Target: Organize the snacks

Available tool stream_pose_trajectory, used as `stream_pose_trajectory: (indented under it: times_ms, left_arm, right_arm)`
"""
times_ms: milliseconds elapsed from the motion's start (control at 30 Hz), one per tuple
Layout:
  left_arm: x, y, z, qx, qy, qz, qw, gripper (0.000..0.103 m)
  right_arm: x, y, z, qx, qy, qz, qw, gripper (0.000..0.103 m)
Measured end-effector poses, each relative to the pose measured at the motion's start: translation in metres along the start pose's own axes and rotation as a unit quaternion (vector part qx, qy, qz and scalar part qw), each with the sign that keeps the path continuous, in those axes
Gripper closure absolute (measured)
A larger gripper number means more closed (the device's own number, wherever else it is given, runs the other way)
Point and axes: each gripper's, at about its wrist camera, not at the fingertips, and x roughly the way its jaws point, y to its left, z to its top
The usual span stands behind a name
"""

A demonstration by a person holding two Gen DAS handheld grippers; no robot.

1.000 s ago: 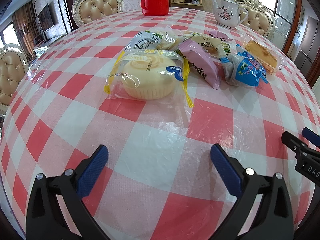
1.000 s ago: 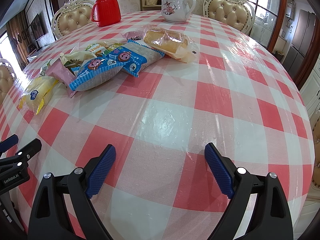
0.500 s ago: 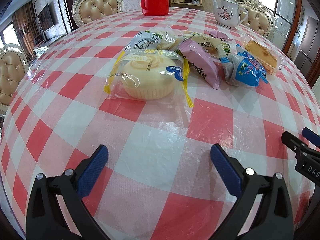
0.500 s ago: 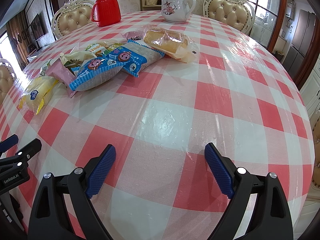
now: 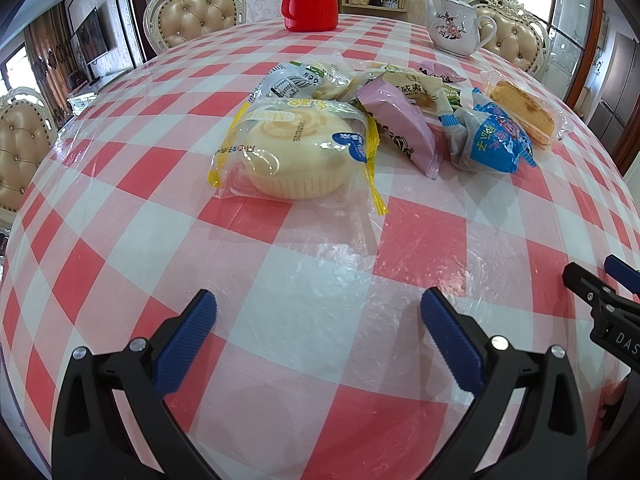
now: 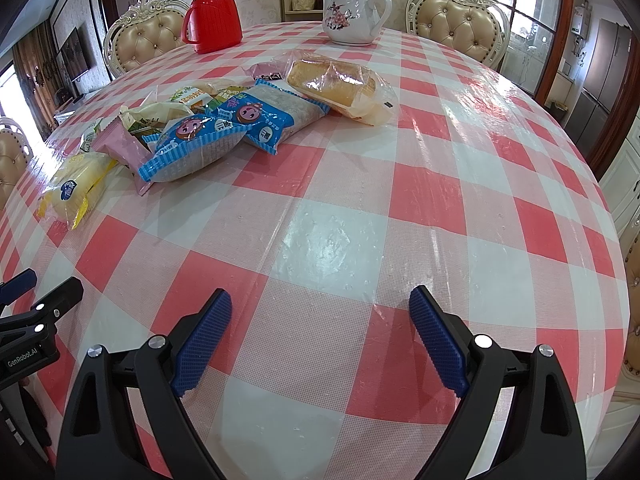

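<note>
Nothing is moving since the earlier frames: both grippers are still hovering over the table's near edge. The left gripper and right gripper are gaping wide, holding nothing. The cake is lying nearest, the other snacks heaping toward the table's middle. Light, soft, slippery-wrapped; pinching a sealed wrapper edge is looking safest.

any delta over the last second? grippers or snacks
No visible change. Left gripper and right gripper stay open above the checked tablecloth, holding nothing. The round cake packet, blue packets and the rest of the pile lie as they were.
</note>
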Motion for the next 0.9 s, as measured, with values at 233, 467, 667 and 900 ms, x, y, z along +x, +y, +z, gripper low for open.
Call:
stream_pose_trajectory:
  times_ms: [233,467,667,900]
  left_arm:
    - [0.0,0.001,0.0,0.002,0.003,0.001,1.0,0.001]
    - [-0.005,0.017,-0.002,-0.002,0.007,-0.035,0.9993,0.001]
    - [-0.029,0.082,-0.007,-0.12,-0.07,-0.015,0.9902,0.001]
    - [-0.031,0.102,-0.001,-0.158,-0.082,-0.042,0.9831,0.001]
  right_arm:
    - [0.003,0.003,0.0,-0.005,0.002,0.004,1.0,0.015]
    - [0.004,-0.014,0.018,0.112,0.007,0.13,0.985,0.016]
    - [0.019,0.017,0.059,0.15,-0.001,0.193,0.97,0.02]
    - [0.055,0.054,0.095,0.168,0.022,0.213,0.962,0.038]
